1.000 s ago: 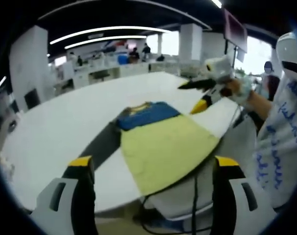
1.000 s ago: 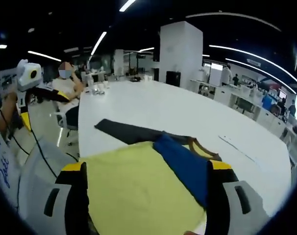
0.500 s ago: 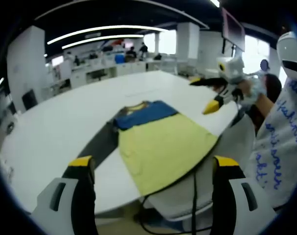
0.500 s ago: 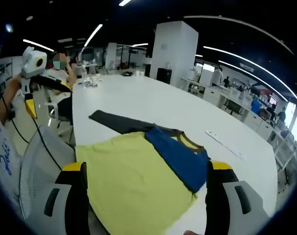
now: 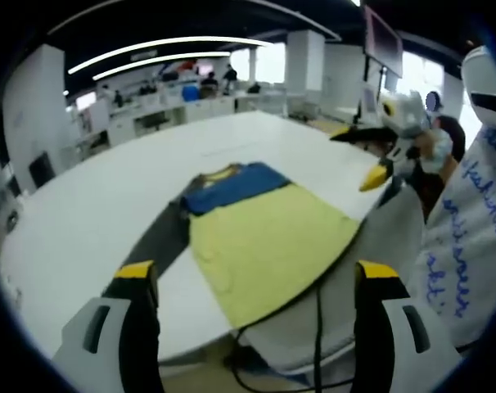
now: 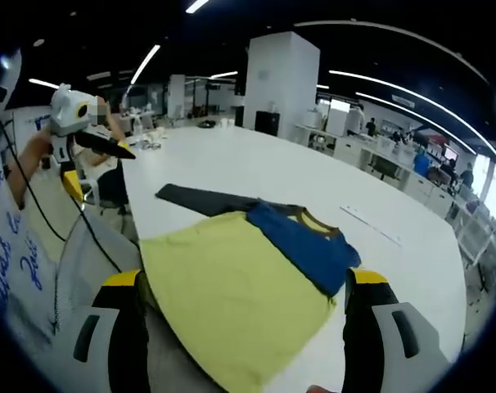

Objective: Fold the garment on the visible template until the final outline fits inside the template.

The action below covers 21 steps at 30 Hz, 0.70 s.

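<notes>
garment (image 5: 252, 225) yellow w/ blue top, flat on white table (image 5: 92, 213), hem over near edge, dark template (image 5: 154, 237) poking out | left gripper (image 5: 256, 282) open, empty | right gripper (image 6: 241, 286) open, nothing held, both above the table edge

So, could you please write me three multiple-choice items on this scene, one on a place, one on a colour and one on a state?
1. Where does the garment lie?
A. on the white table, near its edge
B. on the floor
C. on a chair

2. Which colours does the garment show?
A. red and white
B. yellow and blue
C. all green

3. How do the left gripper and right gripper stand?
A. both open, holding nothing
B. both shut on cloth
C. one gripping a sleeve

Answers: 1 A, the cloth rests flat on the tabletop; 2 B, a yellow body with a blue part by the collar; 3 A, each view's jaws stand apart, clear of the cloth.
</notes>
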Each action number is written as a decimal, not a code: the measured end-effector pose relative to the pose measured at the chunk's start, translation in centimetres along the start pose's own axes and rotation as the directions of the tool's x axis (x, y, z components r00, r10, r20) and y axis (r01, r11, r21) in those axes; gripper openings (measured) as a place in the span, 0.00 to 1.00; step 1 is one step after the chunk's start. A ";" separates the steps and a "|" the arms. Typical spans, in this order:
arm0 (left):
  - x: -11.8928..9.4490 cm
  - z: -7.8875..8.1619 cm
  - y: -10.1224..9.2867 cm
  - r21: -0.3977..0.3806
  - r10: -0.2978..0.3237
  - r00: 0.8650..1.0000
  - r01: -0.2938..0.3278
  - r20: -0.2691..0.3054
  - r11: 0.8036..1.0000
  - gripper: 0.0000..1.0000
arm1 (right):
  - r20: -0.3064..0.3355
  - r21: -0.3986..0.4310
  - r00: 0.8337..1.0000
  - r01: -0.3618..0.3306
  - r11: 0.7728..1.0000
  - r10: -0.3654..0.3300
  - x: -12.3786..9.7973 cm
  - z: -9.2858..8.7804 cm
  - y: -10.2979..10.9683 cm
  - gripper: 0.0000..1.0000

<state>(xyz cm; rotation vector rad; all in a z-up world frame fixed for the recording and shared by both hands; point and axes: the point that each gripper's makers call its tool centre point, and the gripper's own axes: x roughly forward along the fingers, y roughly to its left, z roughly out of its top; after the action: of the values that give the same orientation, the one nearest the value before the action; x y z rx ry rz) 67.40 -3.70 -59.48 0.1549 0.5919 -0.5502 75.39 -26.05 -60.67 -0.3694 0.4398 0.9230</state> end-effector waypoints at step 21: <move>0.2 -0.4 -0.2 -0.008 0.000 1.000 0.000 -0.014 1.000 0.96 | -0.063 0.045 0.998 0.007 0.999 -0.004 -1.8 -2.9 0.3 1.00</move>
<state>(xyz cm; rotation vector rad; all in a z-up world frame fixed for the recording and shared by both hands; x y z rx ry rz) 67.26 -3.84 -59.94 0.1511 0.6078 -0.5470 73.61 -28.55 -62.25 -0.3584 0.5162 0.8964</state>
